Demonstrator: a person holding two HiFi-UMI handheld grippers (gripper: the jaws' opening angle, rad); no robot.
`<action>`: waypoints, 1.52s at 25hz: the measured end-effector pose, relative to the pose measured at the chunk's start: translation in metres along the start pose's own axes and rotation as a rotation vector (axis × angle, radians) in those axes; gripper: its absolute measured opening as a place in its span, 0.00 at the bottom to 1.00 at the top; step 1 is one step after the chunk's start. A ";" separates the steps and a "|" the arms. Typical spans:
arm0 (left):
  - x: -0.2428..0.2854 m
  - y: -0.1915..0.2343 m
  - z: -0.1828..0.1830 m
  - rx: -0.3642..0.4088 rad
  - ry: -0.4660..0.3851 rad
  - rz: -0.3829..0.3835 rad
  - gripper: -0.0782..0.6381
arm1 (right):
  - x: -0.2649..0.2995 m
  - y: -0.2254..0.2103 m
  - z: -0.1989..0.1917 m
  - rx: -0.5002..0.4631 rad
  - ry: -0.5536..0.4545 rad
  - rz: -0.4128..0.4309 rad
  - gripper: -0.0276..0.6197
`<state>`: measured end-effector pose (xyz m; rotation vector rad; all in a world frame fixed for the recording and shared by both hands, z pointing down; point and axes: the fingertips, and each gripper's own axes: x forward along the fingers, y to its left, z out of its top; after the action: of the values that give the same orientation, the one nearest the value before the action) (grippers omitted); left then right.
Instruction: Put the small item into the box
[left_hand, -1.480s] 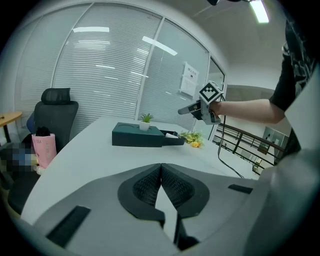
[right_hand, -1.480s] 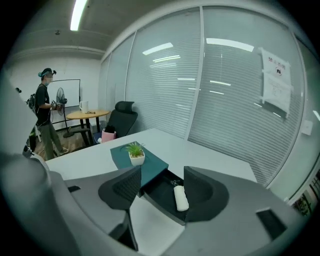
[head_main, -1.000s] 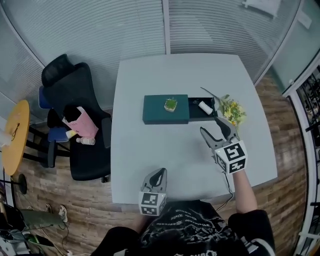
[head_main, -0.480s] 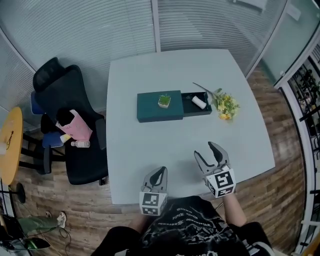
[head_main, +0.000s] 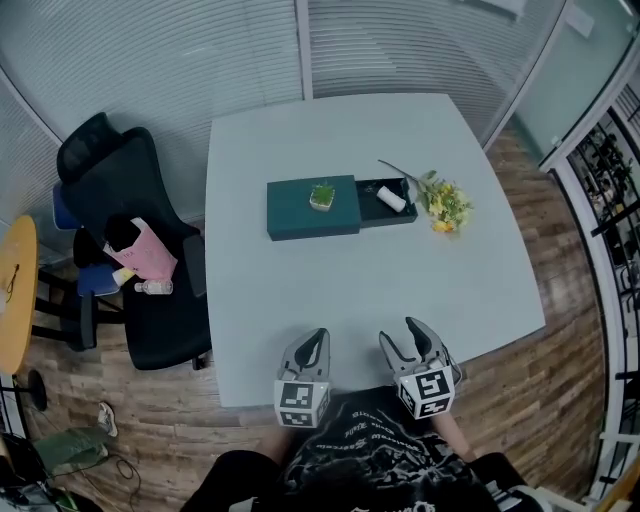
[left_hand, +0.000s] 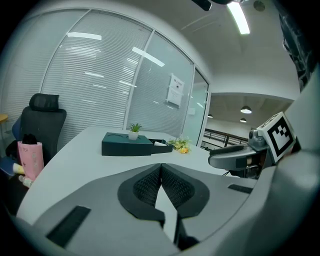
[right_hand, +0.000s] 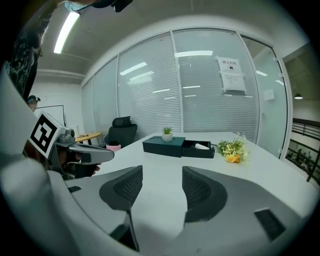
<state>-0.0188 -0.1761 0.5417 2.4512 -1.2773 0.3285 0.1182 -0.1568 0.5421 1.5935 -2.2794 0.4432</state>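
Note:
A dark teal box (head_main: 300, 218) lies mid-table with a tiny potted plant (head_main: 322, 195) on its lid. Its drawer (head_main: 400, 217) is pulled out to the right, and a small white item (head_main: 391, 199) lies inside it. My left gripper (head_main: 316, 337) rests shut at the table's near edge, with nothing between its pads (left_hand: 142, 185). My right gripper (head_main: 400, 335) hovers just right of it, open and empty; its jaws have just been closing a little. Both point toward the box (right_hand: 164, 146), which is far ahead of them.
A spray of yellow flowers (head_main: 440, 203) lies just right of the drawer. A black office chair (head_main: 115, 200) holding a pink bag (head_main: 145, 255) stands left of the table (head_main: 330, 290). Glass walls with blinds run behind, and wood floor surrounds the table.
My right gripper has drawn back from near the drawer and flowers to the table's near edge, beside the left gripper. The left gripper has stayed put.

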 end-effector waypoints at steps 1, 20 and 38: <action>0.000 0.000 0.000 0.001 -0.002 -0.002 0.13 | 0.001 0.002 0.000 -0.006 0.002 0.005 0.44; 0.005 -0.001 0.002 0.002 -0.001 -0.018 0.13 | 0.013 0.012 -0.002 -0.014 0.027 0.028 0.06; 0.015 0.001 0.003 0.021 0.013 -0.017 0.13 | 0.022 0.007 -0.003 -0.026 0.036 0.020 0.05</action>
<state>-0.0109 -0.1883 0.5447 2.4718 -1.2528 0.3548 0.1050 -0.1716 0.5534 1.5394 -2.2673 0.4422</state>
